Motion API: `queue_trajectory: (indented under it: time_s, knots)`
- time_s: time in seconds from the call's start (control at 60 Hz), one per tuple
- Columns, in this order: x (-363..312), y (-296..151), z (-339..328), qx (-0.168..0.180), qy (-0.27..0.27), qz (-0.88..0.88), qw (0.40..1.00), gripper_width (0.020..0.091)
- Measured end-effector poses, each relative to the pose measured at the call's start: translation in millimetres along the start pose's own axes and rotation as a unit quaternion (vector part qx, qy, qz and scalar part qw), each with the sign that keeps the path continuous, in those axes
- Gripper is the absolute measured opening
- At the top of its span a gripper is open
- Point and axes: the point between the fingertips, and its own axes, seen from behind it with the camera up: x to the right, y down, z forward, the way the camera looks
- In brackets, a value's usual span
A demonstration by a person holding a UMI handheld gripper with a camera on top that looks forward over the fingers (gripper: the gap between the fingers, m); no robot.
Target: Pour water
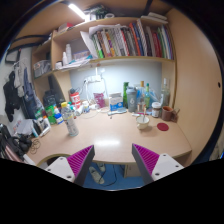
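Observation:
My gripper [113, 160] is open, its two magenta-padded fingers [76, 159] spread wide with nothing between them, held off the front edge of a light wooden desk [110, 133]. A clear plastic bottle [70, 121] stands on the left part of the desk, well beyond the fingers. At the back right, several more bottles [140, 97] stand in a group. A small cup-like item [144, 121] sits right of centre, and a red round object [165, 126] lies beside it.
A bookshelf [125, 42] filled with books hangs above the desk. Clutter and dark clothing [14, 100] crowd the left side. Below the desk edge, between the fingers, the blue floor [110, 172] shows with shoes and cables.

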Motion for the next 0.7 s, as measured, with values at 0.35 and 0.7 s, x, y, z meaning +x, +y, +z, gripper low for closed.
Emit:
queue_trajectory:
  time_s: [0.35,0.7]
  knots:
    - [-48.9,17.4,-8.4,0.019,0.071,-0.022,0.997,0.0827]
    - [-118.9,25.6,15.0,0.031,0.039,-0.025,0.998,0.0829]
